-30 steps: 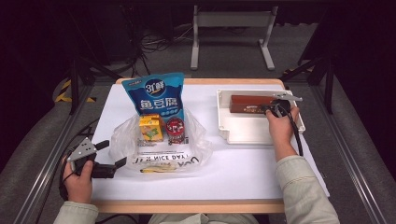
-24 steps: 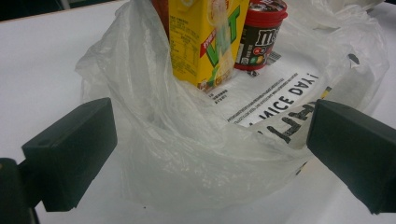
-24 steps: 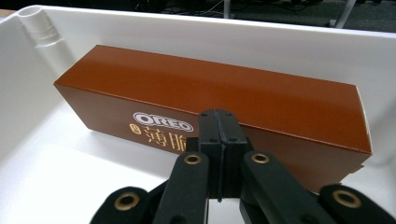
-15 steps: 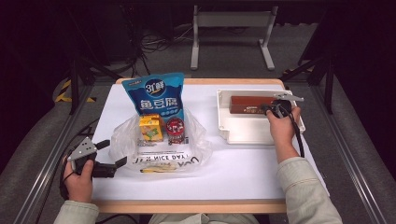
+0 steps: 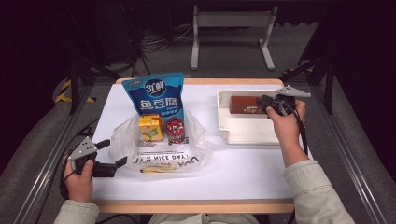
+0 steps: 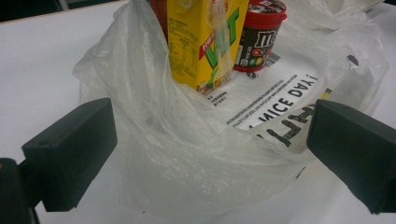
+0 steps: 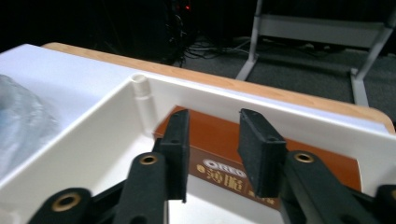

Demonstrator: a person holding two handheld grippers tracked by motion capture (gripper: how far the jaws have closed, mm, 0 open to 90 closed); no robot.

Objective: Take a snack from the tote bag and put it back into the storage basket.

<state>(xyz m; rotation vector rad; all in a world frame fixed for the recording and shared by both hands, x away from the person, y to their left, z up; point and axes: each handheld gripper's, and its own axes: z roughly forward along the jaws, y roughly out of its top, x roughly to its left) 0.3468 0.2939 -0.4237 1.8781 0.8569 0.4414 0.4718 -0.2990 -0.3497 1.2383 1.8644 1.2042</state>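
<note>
Oreo box (image 7: pixel 224 175), brown, lies inside the white tray (image 5: pixel 243 133) along its far wall, at the right side of the table (image 5: pixel 243 172). We note the right gripper (image 7: pixel 212 154) poised just above it: its jaws have just been opening and now stand partly apart, with nothing between the pads; the box shows below and beyond them. Compared with the frame a second ago, the box sits in the same place in the tray, so we judge this either a release after placing it there or the start of a grasp; the pictures do not decide which. In the high view the right gripper (image 5: pixel 273 103) overlaps the box's right end, so whether it touches cannot be read there.

Further out, the left gripper (image 6: pixel 210 154) rests at the near left of the table, jaws wide apart, flanking the near edge of the clear plastic bag (image 6: pixel 196 154) without pinching it. Inside the bag stand a yellow drink carton (image 6: pixel 205 42) and a red candy tub (image 6: pixel 259 35); a blue snack pouch (image 5: pixel 156 95) lies behind them.

Hidden or unclear: the box's near end is cut off in the right gripper view, the carton's top is cropped, and the bag's print is partly legible at best.
</note>
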